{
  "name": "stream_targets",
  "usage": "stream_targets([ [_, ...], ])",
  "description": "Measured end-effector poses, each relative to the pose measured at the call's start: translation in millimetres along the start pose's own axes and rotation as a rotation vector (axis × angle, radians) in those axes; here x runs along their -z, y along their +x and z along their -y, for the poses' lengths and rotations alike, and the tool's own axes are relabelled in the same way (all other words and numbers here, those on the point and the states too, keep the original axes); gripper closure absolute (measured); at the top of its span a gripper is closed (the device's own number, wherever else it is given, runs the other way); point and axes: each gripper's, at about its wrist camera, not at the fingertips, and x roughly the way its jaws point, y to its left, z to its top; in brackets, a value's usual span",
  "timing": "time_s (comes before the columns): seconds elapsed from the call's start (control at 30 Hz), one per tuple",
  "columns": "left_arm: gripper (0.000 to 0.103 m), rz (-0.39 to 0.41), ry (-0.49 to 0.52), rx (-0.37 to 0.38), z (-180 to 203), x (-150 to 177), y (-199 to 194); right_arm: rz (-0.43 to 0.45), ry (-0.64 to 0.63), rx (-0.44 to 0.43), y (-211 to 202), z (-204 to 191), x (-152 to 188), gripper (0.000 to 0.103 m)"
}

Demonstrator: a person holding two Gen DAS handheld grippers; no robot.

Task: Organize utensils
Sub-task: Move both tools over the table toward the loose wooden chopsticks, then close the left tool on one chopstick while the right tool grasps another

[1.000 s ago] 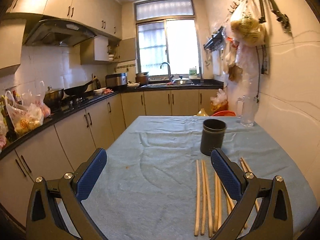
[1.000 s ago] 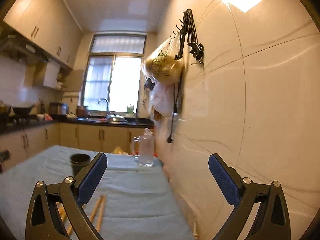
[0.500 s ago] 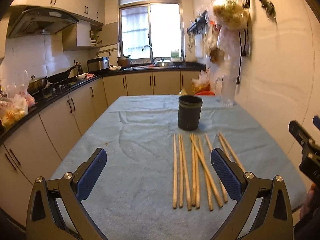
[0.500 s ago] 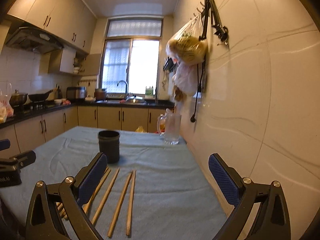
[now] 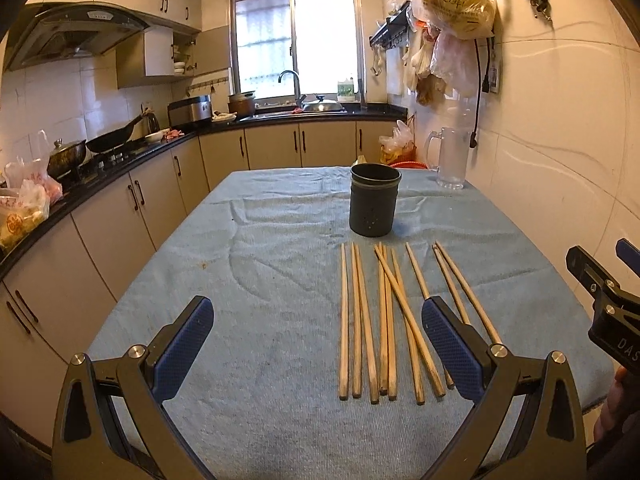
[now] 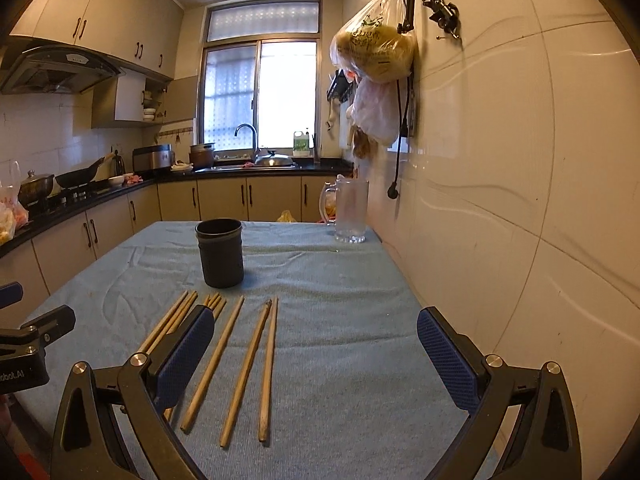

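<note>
We see pale wooden chopsticks (image 5: 384,320) on a light blue cloth (image 5: 260,264), a dark grey cup (image 5: 374,205), blue textured pads (image 5: 186,346).

a narrow kitchen with a bright window (image 5: 294,40) at the far end, daylight washing out the panes. below it a sink with a curved faucet (image 5: 289,80) sits in a black countertop (image 5: 120,160) that runs along the left wall over beige cabinets (image 5: 132,208). a range hood (image 5: 68,36) hangs under the upper cabinets (image 6: 100,20). the right wall (image 6: 520,160) is glossy white tile, with plastic bags (image 6: 374,52) hung from hooks. a blue cloth (image 5: 280,340) covers the table.
</note>
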Motion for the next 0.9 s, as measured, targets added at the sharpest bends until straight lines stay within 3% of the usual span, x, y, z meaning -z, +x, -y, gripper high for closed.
stream_targets([
  [0.47, 0.0, -0.044, -0.02, -0.002, -5, 1, 12, -0.044, 0.007, -0.014, 10, -2, 4, 0.0],
  [0.77, 0.0, -0.15, 0.06, 0.012, -18, -13, 60, -0.169, 0.009, -0.096, 45, 1, 5, 0.0],
  [0.87, 0.001, -0.21, 0.109, 0.044, -19, -20, 89, -0.254, 0.032, -0.158, 70, 6, -1, 0.006],
  [0.9, 0.007, -0.23, 0.12, 0.054, -18, -22, 99, -0.298, 0.049, -0.182, 83, 9, -5, 0.01],
])
